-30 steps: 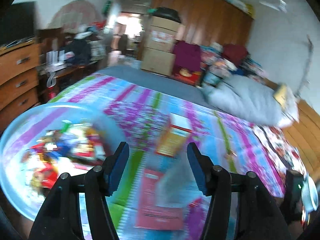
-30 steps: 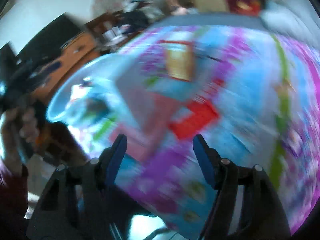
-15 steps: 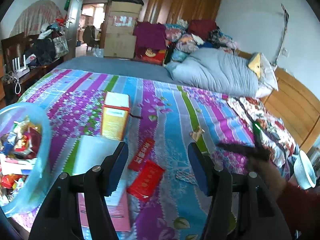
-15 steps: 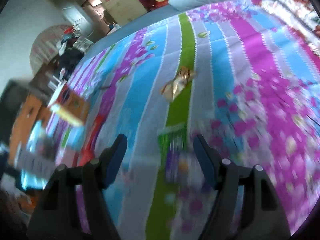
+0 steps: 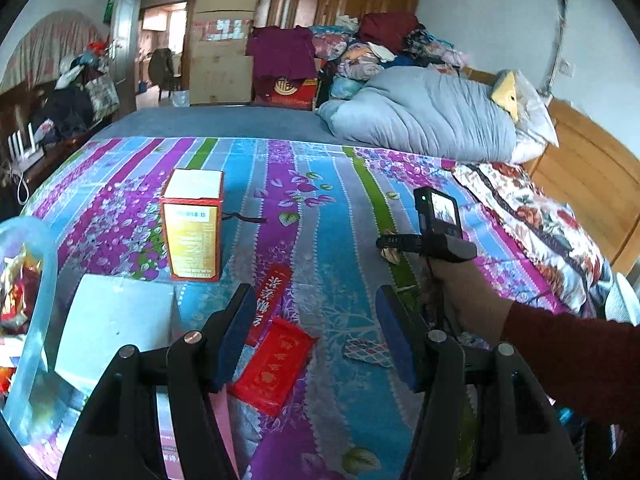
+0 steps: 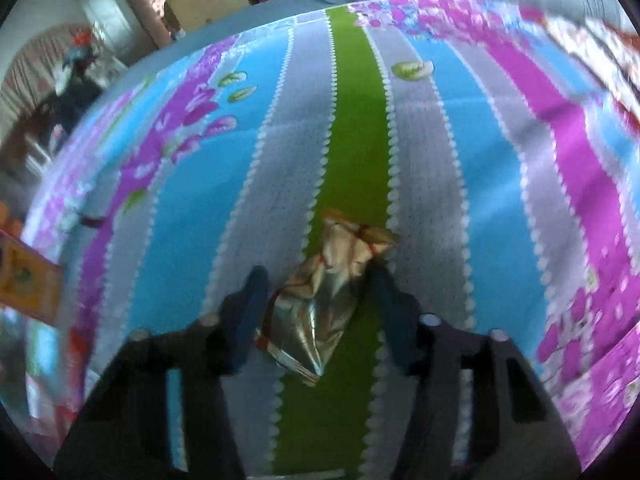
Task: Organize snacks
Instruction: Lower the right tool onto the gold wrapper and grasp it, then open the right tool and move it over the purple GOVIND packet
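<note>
A crumpled silver and gold snack wrapper (image 6: pixel 324 300) lies on the green stripe of the bedspread. My right gripper (image 6: pixel 316 312) is open, low over the bed, with the wrapper between its fingers. In the left wrist view the right gripper (image 5: pixel 436 240) is held out over the bed at the right. My left gripper (image 5: pixel 314 336) is open and empty above two red packets (image 5: pixel 276 364). An orange box (image 5: pixel 194 224) stands upright beyond them. A clear blue bowl (image 5: pixel 36 320) of snacks sits at the far left.
A white box (image 5: pixel 112 324) lies by the bowl with a pink box (image 5: pixel 172 428) under my left fingers. A small patterned packet (image 5: pixel 370 352) lies near the right fingertip. A grey quilt (image 5: pixel 424 120) and pillows lie at the bed's far side.
My right gripper has dropped down and forward until the wrapper lies between its fingers. My left gripper has held nearly still, swinging slightly right away from the bowl.
</note>
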Demonstrator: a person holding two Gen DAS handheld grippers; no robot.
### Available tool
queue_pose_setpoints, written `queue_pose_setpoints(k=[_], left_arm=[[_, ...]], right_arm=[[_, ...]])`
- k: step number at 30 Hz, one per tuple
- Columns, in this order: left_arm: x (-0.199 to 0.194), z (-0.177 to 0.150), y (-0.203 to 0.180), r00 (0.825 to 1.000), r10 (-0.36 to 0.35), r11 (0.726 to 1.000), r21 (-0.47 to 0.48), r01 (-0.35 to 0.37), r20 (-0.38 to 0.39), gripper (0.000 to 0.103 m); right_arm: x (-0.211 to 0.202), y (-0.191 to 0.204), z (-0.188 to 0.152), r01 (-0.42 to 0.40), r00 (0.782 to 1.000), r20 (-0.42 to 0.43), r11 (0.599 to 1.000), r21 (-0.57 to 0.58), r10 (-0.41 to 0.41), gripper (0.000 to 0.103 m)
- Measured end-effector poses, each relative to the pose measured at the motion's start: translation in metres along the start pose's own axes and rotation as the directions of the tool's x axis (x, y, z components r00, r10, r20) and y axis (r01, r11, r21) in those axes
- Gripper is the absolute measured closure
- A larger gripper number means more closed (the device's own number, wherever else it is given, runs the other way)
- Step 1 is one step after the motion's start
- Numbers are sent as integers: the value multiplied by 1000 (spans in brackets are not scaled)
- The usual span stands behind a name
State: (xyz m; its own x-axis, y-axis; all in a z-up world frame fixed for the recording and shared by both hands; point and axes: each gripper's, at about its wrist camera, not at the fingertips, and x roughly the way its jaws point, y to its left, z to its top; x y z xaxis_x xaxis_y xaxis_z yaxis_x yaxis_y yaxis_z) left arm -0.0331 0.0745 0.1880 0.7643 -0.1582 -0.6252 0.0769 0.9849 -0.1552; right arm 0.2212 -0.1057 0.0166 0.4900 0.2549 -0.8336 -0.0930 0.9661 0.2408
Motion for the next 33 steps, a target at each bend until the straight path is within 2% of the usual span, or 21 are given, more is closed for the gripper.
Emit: queue_pose_setpoints(k=[3, 6, 8, 11, 13, 15, 20, 22, 24, 25, 26, 27, 29, 31, 33], left_arm=[[1, 1, -4, 1000, -15, 1000, -2, 15, -2, 40], [0, 1, -8, 1000, -18, 1000, 5, 18, -4, 40], [-1, 0, -12, 1000, -23, 1000, 15, 23, -4, 40], [1, -4, -18, 999, -36, 999, 21, 36, -19, 40], [3, -6, -23, 998, -52, 999, 14, 53, -28, 40], [4, -7, -29, 997, -65, 998, 13, 66, -30, 40], [10, -14, -41, 995, -84, 996, 16, 85, -52, 40], [12, -18, -43, 994, -84, 996, 9, 85, -69, 40], [13, -23, -44, 993, -82, 996, 14, 84, -86, 40], [14, -26, -44, 992, -83, 996, 18, 85, -95, 40], [14, -29, -45, 991, -84, 996, 20, 86, -106, 40], [15, -31, -46, 990, -85, 996, 21, 88, -115, 40], [19, -36, -48, 985, -100, 995, 13, 103, -143, 40], [23, -42, -49, 977, -133, 991, -11, 133, -169, 40], [32, -49, -51, 964, -163, 987, -47, 156, -211, 40]], right_arm=[[-10, -4, -3, -47, 999, 2, 999, -27, 47, 75], [-42, -5, -5, -128, 990, 52, 990, -62, 132, 75], [-82, -7, -14, -178, 977, 97, 978, -109, 189, 75], [-128, -10, -38, -240, 963, 91, 960, -143, 254, 75], [-153, -7, -74, -273, 958, 31, 943, -192, 283, 75], [-160, 5, -113, -293, 956, -50, 922, -253, 291, 74], [-147, 32, -188, -335, 936, -226, 876, -347, 268, 71], [-154, 34, -191, -350, 931, -234, 860, -371, 279, 61], [-173, 28, -180, -358, 933, -175, 846, -396, 313, 33], [-177, 25, -173, -356, 934, -159, 841, -407, 319, 28], [-178, 21, -164, -322, 947, -135, 842, -433, 292, 23], [-172, 18, -156, -278, 960, -126, 843, -459, 248, 23], [-147, 12, -145, -170, 984, -135, 831, -529, 115, 23], [-123, 10, -141, -121, 987, -154, 800, -588, 36, 24], [-102, 5, -137, -116, 984, -179, 781, -613, 6, 25]])
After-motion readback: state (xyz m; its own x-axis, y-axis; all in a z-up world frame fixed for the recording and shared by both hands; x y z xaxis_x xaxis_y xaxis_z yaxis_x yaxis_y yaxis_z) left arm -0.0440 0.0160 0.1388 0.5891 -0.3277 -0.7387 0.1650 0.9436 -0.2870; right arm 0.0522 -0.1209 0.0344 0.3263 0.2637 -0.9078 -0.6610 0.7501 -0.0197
